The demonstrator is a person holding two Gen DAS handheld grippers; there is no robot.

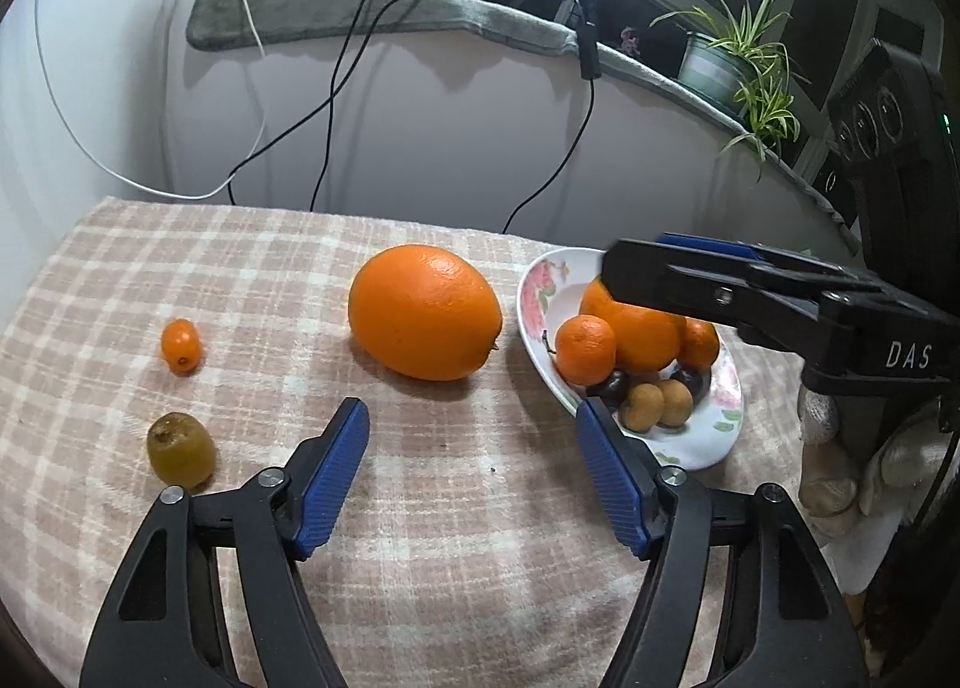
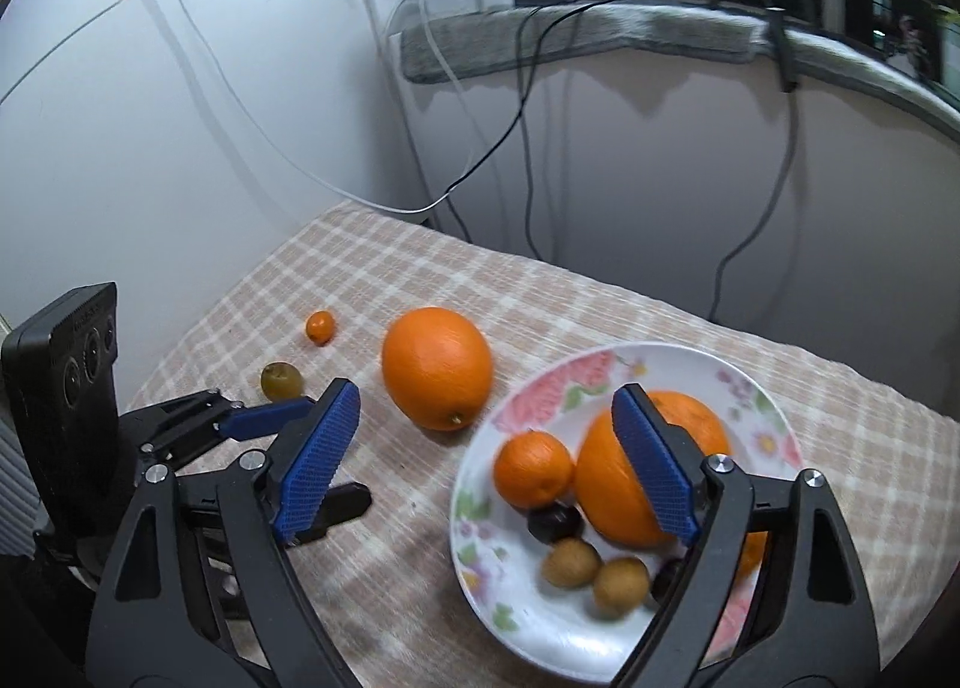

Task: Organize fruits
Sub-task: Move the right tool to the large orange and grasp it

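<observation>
Both the left gripper (image 1: 471, 469) and right gripper (image 2: 486, 466) are spread, holding nothing. An orange (image 1: 425, 312) lies just left of the plate (image 1: 537, 292); the right gripper hovers over the plate.

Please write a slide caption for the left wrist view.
Open left tool faces a large orange; the floral plate holds fruit.

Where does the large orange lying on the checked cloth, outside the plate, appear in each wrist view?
Left wrist: large orange at centre, left of the floral plate.
Right wrist: large orange at centre, up-left of the plate.
Shared landmark: the small kumquat on the cloth beyond it.
</observation>
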